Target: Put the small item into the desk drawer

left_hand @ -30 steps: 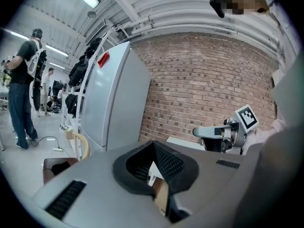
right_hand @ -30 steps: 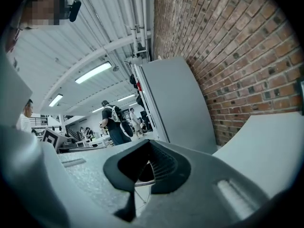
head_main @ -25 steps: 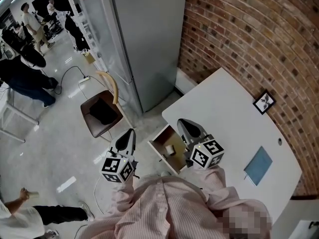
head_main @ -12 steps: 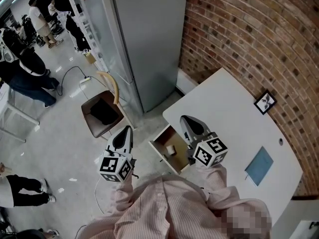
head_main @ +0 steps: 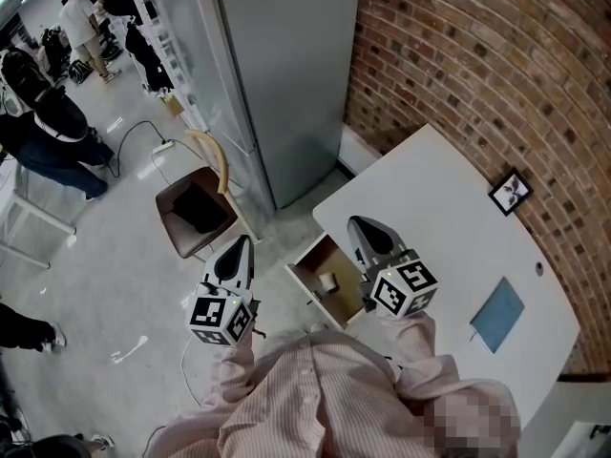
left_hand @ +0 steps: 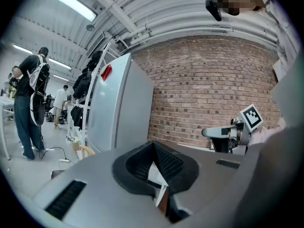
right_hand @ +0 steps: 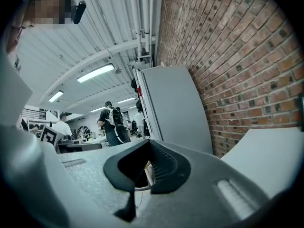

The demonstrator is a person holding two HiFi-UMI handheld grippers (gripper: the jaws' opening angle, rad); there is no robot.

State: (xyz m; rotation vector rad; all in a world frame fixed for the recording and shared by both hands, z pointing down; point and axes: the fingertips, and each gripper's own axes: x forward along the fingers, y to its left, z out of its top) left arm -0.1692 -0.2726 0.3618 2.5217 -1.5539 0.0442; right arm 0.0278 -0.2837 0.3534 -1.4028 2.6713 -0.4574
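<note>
The desk drawer [head_main: 307, 295] stands pulled out from the white desk [head_main: 449, 227], and a small pale item [head_main: 327, 281] lies inside it. My right gripper [head_main: 362, 227] hovers over the desk edge just right of the drawer, jaws shut and holding nothing. My left gripper [head_main: 243, 248] hangs over the floor to the left of the drawer, also shut and holding nothing. In the left gripper view the shut jaws [left_hand: 153, 145] point toward the brick wall, and the right gripper [left_hand: 227, 133] shows at the right. The right gripper view looks past its shut jaws [right_hand: 148, 144] toward the room.
A brown chair [head_main: 196, 213] stands on the floor left of the drawer. A tall grey cabinet [head_main: 277, 74] is behind it. A brick wall [head_main: 477, 74] borders the desk. A small framed picture [head_main: 507, 193] and a blue pad [head_main: 496, 315] lie on the desk. People [head_main: 48, 136] stand at far left.
Both grippers stay almost where they were, still shut. The people at the far left have walked on across the floor.
</note>
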